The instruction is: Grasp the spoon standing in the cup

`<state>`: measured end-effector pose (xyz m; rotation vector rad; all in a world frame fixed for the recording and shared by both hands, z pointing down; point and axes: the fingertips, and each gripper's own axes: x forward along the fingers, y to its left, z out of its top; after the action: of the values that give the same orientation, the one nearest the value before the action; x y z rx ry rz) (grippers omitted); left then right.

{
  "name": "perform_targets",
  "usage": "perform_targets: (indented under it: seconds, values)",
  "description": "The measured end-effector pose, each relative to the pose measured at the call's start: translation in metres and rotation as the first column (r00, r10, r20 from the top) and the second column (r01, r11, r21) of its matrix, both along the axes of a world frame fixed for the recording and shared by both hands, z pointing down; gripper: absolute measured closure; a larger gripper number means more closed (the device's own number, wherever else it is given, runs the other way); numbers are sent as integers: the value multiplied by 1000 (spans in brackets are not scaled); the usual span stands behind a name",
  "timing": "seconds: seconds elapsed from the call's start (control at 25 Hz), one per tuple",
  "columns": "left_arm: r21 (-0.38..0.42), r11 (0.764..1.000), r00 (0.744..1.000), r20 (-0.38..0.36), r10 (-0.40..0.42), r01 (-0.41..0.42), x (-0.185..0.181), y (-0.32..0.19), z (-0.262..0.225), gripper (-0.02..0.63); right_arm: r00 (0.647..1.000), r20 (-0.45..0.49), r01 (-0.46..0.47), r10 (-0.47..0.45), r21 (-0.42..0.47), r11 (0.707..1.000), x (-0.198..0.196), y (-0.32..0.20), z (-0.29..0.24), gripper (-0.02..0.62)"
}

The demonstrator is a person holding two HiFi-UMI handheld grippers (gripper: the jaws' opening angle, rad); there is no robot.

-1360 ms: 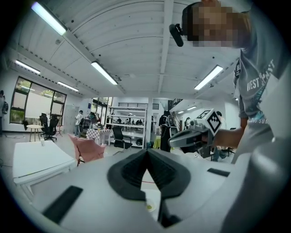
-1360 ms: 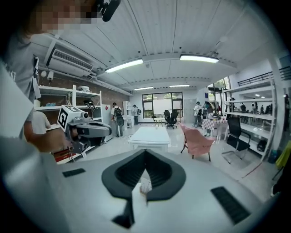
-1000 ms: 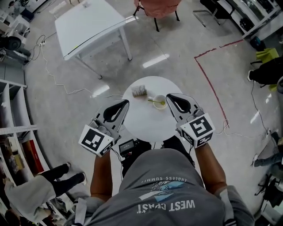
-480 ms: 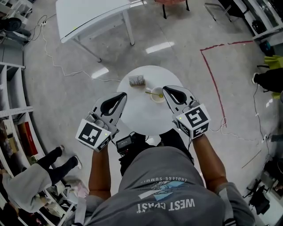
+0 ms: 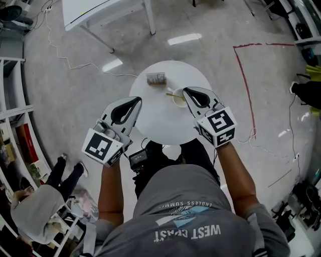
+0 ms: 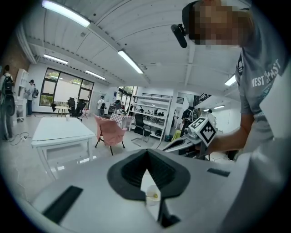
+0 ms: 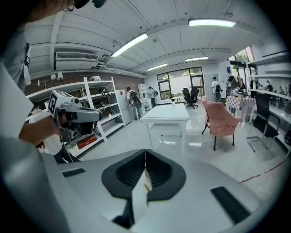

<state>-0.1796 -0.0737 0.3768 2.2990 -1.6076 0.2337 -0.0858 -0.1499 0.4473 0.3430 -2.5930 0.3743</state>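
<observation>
- The spoon [image 5: 172, 94] is yellow-green and stands in the cup [image 5: 178, 99]. Its handle leans out over the rim to the left and slightly far, so its long axis runs mostly left to right.
- The cup is small and pale. It sits on the far right part of the round white table [image 5: 160, 125], just left of the right gripper's tip.
- The right gripper [image 5: 184, 91] has its jaws pressed together with nothing between them. Its tip is just beside the cup's rim, but I cannot tell whether it touches.
- The left gripper [image 5: 137, 100] also has its jaws together and holds nothing. It hangs over the table's left edge, well apart from the cup.
- In the left gripper view, the cup [image 6: 152, 196] and a speck of yellow spoon show through the narrow slit below the joined tips.
- Readable writing: the person's grey T-shirt [image 5: 188, 223] reads "WEST COAST" under "ENDLESS SUMMER", upside down in the head view.
- Each gripper's marker cube [image 5: 216, 126] carries black-and-white squares and no words.
- A small grey box [image 5: 156, 78] sits on the table's far edge, left of the cup; its print is too small to read.
- Nothing lies between the right gripper and the spoon.
- On the floor are cables [image 5: 65, 62] at the far left and a red tape line [image 5: 246, 85] at the right.
- A rectangular white table [image 5: 100, 10] stands far left — shelves [image 5: 15, 125] line the left wall.
- A pink chair [image 7: 220, 120] shows in the right gripper view.
</observation>
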Motion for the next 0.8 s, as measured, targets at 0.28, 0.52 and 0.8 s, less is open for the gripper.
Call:
perform_targets:
  seconds: [0.28,0.52,0.8]
  values:
    - [-37,999,1000,-14,-25,24,-8,-1,17,604,998,-47,31,-32,-33,999,-8,0,33,592]
    - [-70,997,999,-35,-40,37,-11,-1,35,604,994,-91,56,-62,-69,996,-13,0,69,592]
    - [-84,996,998,-37,-44,41,-14,2,53,604,987,-133,73,-87,-113,991,-17,3,109,586]
